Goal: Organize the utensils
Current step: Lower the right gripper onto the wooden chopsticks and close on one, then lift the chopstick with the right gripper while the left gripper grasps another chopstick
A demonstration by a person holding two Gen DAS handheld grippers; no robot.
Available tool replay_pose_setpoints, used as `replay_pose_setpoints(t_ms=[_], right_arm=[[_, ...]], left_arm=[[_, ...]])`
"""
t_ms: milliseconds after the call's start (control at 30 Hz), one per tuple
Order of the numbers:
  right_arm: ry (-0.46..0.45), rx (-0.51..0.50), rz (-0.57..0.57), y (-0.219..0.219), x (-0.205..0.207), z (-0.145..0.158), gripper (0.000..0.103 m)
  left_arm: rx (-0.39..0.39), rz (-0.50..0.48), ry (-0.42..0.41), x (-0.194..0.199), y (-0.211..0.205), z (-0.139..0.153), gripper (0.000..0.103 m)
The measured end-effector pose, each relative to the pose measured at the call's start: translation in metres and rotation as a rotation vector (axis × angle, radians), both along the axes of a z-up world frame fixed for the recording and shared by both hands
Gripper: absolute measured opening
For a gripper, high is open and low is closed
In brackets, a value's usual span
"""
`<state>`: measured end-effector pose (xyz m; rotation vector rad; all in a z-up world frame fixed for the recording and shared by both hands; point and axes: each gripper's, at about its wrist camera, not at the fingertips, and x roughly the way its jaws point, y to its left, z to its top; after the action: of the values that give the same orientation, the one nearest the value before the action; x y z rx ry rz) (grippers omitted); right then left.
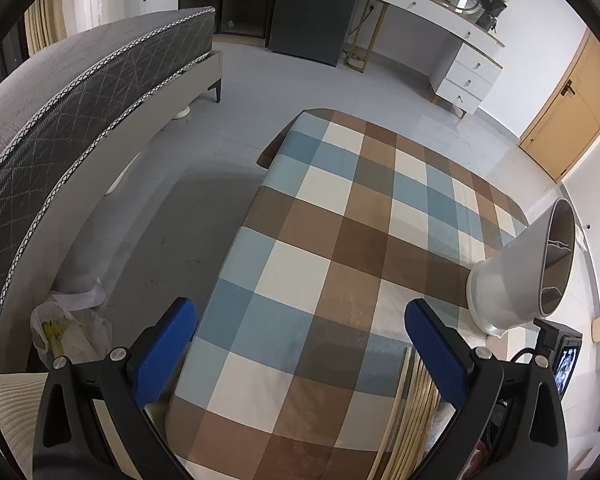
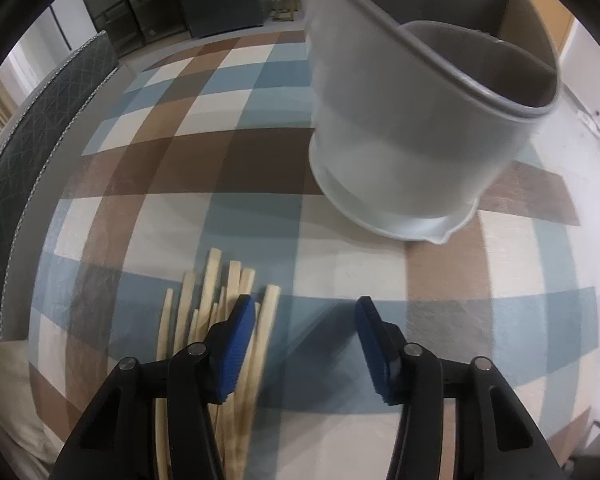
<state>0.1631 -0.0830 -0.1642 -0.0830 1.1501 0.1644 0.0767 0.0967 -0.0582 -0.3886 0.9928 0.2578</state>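
Observation:
Several pale wooden chopsticks (image 2: 216,300) lie in a loose bundle on the checked tablecloth (image 2: 180,152), near its front edge. They also show in the left wrist view (image 1: 416,396), under the right finger. A white utensil holder (image 2: 416,140) with a grey inner rim stands upright beyond them; in the left wrist view the holder (image 1: 512,276) is at the far right. My right gripper (image 2: 306,320) is open and empty, its left finger over the chopsticks. My left gripper (image 1: 300,324) is open and empty above the table's near left part.
The table's left edge (image 1: 228,248) drops to a grey floor. A bed with a dark mattress (image 1: 80,92) stands left. A plastic bag (image 1: 68,332) lies on the floor by the bed. A white dresser (image 1: 456,64) and a wooden door (image 1: 572,108) are far behind.

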Motion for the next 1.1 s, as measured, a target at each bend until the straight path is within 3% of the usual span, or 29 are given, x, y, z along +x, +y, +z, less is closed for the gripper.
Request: replay_pose_setpoints(t_ms=[133, 167, 200, 300, 600, 900, 1100], right_arm=[[0.001, -0.044, 0.013, 0.006, 0.001, 0.001, 0.039], [0.0, -0.055, 0.016, 0.009, 0.004, 0.001, 0.032], [-0.004, -0.051, 0.02, 0.009, 0.003, 0.002, 0.018], [-0.001, -0.013, -0.003, 0.002, 0.004, 0.002, 0.008], [-0.09, 0.143, -0.056, -0.033, -0.012, 0.031, 0.006], [-0.219, 0.336, -0.154, -0.089, -0.041, 0.076, 0.006], [-0.289, 0.473, -0.209, -0.123, -0.049, 0.095, 0.006]], left_arm=[[-0.006, 0.001, 0.0, 0.001, 0.002, 0.0, 0.101], [-0.005, -0.001, 0.002, 0.001, 0.002, 0.0, 0.101], [-0.002, -0.003, 0.005, 0.002, 0.002, 0.0, 0.101], [0.009, -0.005, 0.012, 0.002, 0.003, -0.003, 0.101], [0.074, -0.063, 0.037, 0.004, -0.014, -0.016, 0.101], [0.064, -0.264, 0.118, 0.003, -0.063, -0.046, 0.101], [0.132, -0.379, 0.192, 0.001, -0.095, -0.069, 0.101]])
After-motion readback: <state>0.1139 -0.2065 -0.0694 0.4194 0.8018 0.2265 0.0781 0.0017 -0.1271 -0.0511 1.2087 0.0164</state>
